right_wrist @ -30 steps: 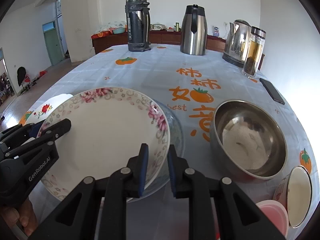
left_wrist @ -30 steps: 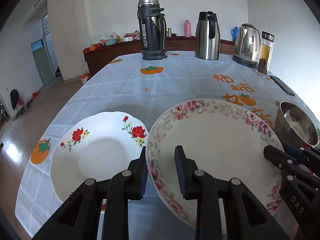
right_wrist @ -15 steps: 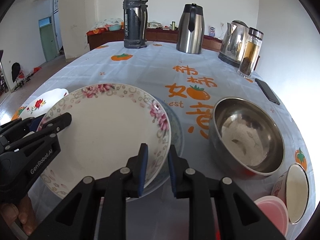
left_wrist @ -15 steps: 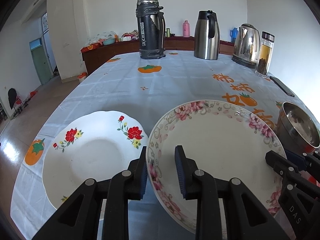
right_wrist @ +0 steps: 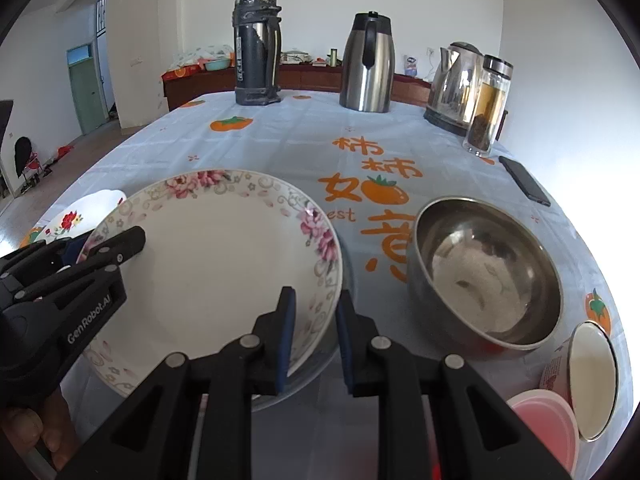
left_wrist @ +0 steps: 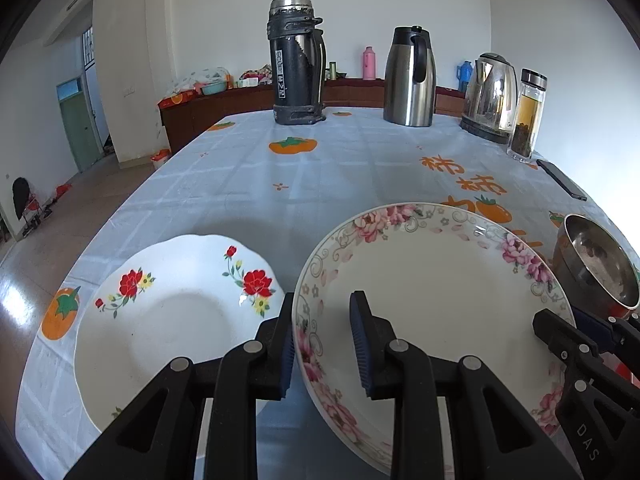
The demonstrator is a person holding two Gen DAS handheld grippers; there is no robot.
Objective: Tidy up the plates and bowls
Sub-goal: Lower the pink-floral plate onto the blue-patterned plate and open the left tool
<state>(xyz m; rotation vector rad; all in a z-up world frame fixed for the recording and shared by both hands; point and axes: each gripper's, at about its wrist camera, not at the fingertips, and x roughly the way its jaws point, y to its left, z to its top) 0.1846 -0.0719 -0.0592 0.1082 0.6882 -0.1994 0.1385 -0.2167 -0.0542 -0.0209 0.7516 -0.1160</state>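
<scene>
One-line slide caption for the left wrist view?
Both grippers, left and right, clamp opposite rims of the pink-flowered white plate beside the red-flowered white plate.

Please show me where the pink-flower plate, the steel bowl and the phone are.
Pink-flower plate (right_wrist: 224, 264), right wrist view, bare white centre.
Steel bowl (right_wrist: 486, 276), right wrist view, inside bottom.
Phone (right_wrist: 524, 181), right wrist view, middle of screen.
</scene>
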